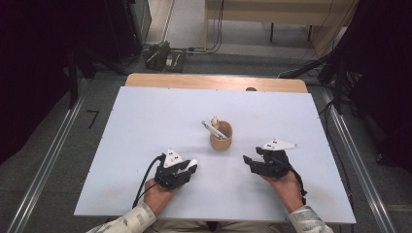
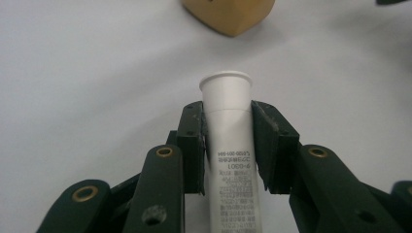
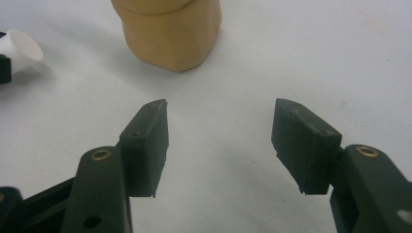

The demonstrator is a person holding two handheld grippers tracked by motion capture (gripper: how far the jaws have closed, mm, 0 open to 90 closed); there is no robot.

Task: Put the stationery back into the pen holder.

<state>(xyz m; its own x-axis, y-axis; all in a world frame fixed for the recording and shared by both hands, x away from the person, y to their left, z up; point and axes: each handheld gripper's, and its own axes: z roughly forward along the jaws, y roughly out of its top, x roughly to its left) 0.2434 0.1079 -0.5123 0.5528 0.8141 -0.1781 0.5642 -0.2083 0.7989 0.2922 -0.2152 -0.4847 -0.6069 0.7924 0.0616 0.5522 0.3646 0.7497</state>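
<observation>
White and bare but for a few things, the surface (image 1: 145, 121) sits on a wooden table, with grey floor and dark curtains around it. Near the middle stands a tan wooden cup (image 1: 221, 136), and a white pen-like stick and a small pale rounded thing lean out of its mouth; I cannot tell what that second one is.

I hold my left tongs (image 1: 187, 169) low over the near part of the surface, left of the cup. Its jaws are clamped on a white tube (image 2: 228, 141), one pad pressed against each side just below the flared cap. In the left gripper view the tube runs straight up between the jaws, small black print along its body, and the cap end pokes out past the tips towards the cup (image 2: 228, 17), which stands well apart from it. In the high view the tube's white end (image 1: 193, 163) shows at the tongs' tip.

My right tongs (image 1: 252, 159) rests right of the cup, pointed towards it, jaws standing wide apart with nothing between them, bare surface below. In the right gripper view the cup (image 3: 170, 34) stands just ahead, and the tube's cap (image 3: 22, 48) shows at the left edge.
</observation>
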